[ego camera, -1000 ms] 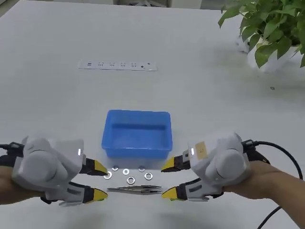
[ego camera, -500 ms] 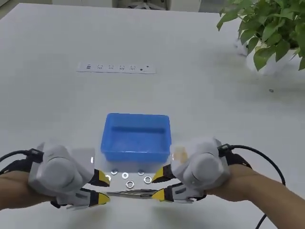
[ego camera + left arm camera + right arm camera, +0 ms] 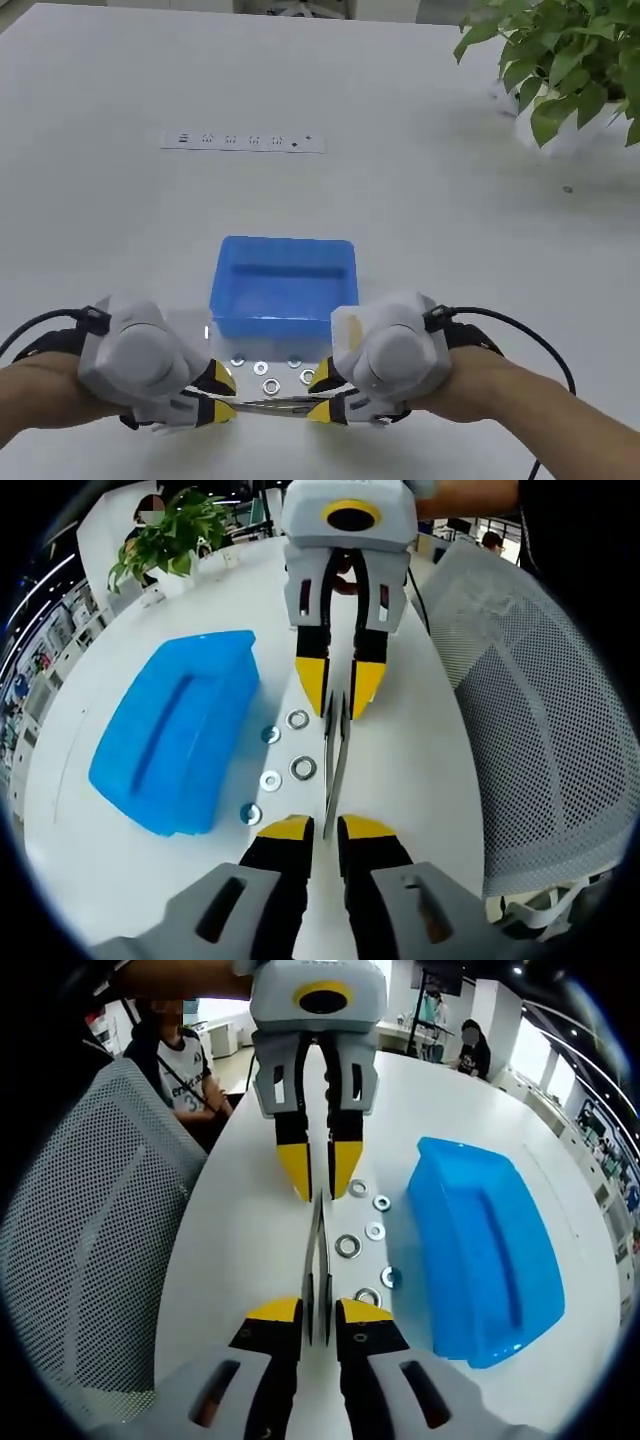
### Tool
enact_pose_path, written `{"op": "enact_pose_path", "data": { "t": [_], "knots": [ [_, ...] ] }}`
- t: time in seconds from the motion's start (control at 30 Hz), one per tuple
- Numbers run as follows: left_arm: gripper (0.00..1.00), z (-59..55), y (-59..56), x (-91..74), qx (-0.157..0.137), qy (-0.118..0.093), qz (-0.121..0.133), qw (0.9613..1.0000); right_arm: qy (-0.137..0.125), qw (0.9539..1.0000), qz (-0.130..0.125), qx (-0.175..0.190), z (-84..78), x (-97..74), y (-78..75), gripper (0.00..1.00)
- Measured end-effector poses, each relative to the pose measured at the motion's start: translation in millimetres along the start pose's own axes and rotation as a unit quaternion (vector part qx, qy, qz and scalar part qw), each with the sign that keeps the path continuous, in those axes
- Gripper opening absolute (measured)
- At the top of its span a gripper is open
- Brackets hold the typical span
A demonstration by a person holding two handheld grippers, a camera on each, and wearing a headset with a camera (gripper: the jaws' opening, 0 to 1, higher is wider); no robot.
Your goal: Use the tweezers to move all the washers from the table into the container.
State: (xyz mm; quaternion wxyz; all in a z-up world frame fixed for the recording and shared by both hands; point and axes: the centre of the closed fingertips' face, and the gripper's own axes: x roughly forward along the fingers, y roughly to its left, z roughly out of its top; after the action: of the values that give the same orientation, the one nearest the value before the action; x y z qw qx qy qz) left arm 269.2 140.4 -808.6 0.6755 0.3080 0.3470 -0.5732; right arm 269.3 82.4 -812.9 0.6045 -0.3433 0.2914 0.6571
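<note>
The steel tweezers (image 3: 272, 404) lie flat on the white table, just in front of several washers (image 3: 271, 386) and the blue container (image 3: 285, 285). My left gripper (image 3: 218, 394) straddles the tweezers' thin joined end (image 3: 328, 820), its jaws narrowed with a small gap on each side. My right gripper (image 3: 324, 393) faces it from the other end, its jaws pressed against the two spread arms (image 3: 316, 1290). In the left gripper view the washers (image 3: 303, 769) lie between the tweezers (image 3: 336, 755) and the container (image 3: 175, 735). The right gripper view has the washers (image 3: 347, 1246) beside the container (image 3: 485, 1250).
A white power strip (image 3: 243, 141) lies further back on the table. A potted plant (image 3: 560, 60) stands at the far right corner. A mesh office chair (image 3: 520, 710) sits at the table's near edge. A cable (image 3: 520, 335) trails from my right gripper.
Both grippers moved inward to the ends of the tweezers and their jaws narrowed from wide open. The tweezers and washers have not moved.
</note>
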Motion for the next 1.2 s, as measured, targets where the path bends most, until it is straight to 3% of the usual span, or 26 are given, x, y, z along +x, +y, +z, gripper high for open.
{"op": "enact_pose_path", "data": {
  "t": [0.53,0.67,1.2],
  "knots": [
    [0.06,-1.3,0.0,6.1,0.003,-0.001,-0.007,1.0000,0.006,1.0000,-0.002,-0.004,-3.0,2.1,-0.2,0.11],
    [0.06,-0.9,-3.0,6.0,0.021,-0.001,-0.015,0.9997,0.006,1.0000,-0.001,-0.004,-3.1,1.9,-0.2,0.11],
    [0.05,14.8,0.1,-10.5,0.040,-0.015,-0.007,0.9991,-0.004,0.9999,-0.007,-0.014,1.3,-0.8,-1.1,0.15]
  ]
}}
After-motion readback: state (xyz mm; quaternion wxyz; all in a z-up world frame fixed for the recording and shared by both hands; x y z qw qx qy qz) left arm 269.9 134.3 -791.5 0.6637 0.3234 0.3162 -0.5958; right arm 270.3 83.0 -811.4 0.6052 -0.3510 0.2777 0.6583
